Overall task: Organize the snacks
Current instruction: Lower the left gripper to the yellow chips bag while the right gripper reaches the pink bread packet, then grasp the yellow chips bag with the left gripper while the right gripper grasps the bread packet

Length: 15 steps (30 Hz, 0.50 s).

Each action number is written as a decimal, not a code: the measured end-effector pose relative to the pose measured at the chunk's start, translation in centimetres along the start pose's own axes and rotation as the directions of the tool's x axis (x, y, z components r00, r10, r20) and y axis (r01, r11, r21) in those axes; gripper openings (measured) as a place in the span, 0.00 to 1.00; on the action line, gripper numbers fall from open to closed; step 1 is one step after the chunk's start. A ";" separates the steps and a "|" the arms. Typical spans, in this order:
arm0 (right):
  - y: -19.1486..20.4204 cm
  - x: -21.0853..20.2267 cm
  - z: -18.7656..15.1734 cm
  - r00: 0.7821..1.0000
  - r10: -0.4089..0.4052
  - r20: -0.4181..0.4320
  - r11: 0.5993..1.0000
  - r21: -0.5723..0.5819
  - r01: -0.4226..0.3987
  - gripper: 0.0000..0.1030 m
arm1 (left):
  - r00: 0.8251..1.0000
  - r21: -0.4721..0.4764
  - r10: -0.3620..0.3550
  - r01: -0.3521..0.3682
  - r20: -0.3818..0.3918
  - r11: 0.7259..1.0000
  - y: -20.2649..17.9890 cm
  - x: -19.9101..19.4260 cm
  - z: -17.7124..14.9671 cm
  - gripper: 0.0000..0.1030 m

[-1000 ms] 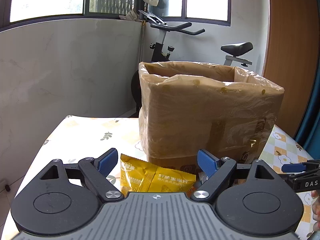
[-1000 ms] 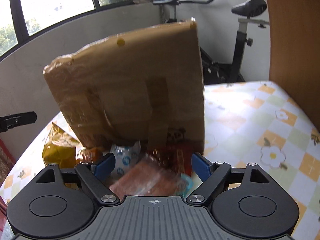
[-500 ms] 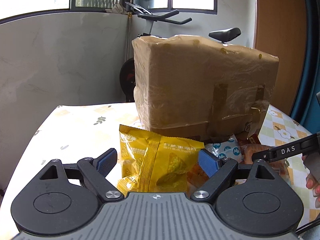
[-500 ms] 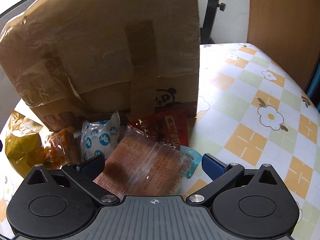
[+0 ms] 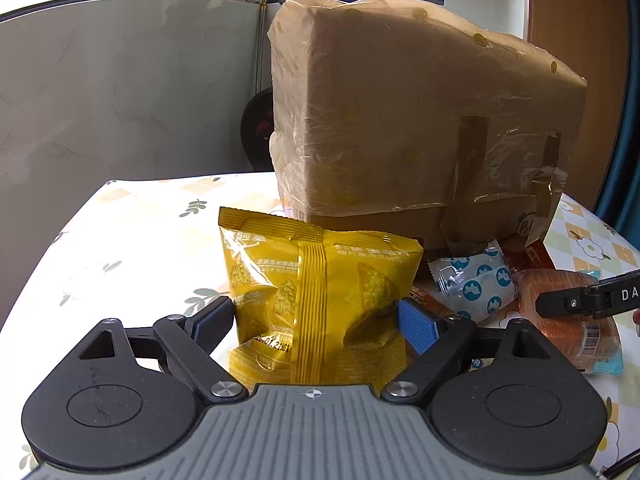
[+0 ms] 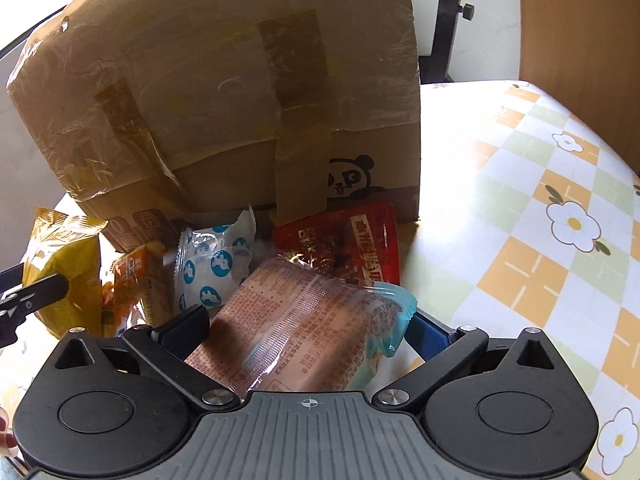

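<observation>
A yellow chip bag (image 5: pixel 320 296) stands on the table before a taped cardboard box (image 5: pixel 416 128). My left gripper (image 5: pixel 316 322) is open, one pad on each side of the bag, close to its sides. My right gripper (image 6: pixel 308 326) is open around a clear-wrapped orange snack pack (image 6: pixel 304 324) lying on the table; that pack also shows in the left wrist view (image 5: pixel 568 320). Whether the pads touch is unclear.
A red sachet (image 6: pixel 352 244), a white pack with blue dots (image 6: pixel 212 260) and a small orange pack (image 6: pixel 140 280) lie against the box (image 6: pixel 240 92). The table (image 6: pixel 520 200) has a checked flower cloth. An exercise bike stands behind.
Both grippers have moved down and forward toward the snacks. The yellow bag now sits between my left pads, and the orange pack sits between my right pads.
</observation>
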State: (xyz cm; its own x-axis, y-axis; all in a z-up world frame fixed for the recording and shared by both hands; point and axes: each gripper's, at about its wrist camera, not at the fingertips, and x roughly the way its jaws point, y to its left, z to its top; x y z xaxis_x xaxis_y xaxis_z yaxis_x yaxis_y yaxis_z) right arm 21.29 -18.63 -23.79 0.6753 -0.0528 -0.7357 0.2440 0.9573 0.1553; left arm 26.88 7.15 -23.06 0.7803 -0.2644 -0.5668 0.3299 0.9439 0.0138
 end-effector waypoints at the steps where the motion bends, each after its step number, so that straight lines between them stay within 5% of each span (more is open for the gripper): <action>1: 0.0 -0.1 -0.1 1.000 0.002 0.005 1.000 -0.009 -0.002 0.99 | 1.000 -0.003 0.012 -0.012 0.000 1.000 -0.1 0.2 0.1 0.89; 4: 0.1 -0.4 -0.3 1.000 0.012 0.019 0.999 -0.035 -0.011 0.99 | 1.000 -0.045 0.014 -0.014 -0.009 0.999 0.1 0.5 0.4 0.88; 11: -0.4 -1.0 -0.9 0.998 0.041 0.046 0.998 -0.059 -0.038 0.99 | 0.999 -0.159 0.051 -0.050 0.005 0.986 0.1 -0.7 0.3 0.65; 15: -0.2 -1.1 -1.0 0.998 0.045 0.054 0.996 -0.075 -0.041 0.99 | 0.999 -0.167 0.033 -0.028 0.027 0.986 -0.7 -1.9 0.0 0.64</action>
State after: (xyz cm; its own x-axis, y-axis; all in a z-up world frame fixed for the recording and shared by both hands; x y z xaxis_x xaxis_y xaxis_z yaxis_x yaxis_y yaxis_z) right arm 19.84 -18.51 -23.65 0.7219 -0.0251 -0.6915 0.1636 0.9772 0.1354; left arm 25.14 6.95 -21.98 0.8046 -0.2389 -0.5436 0.2150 0.9706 -0.1083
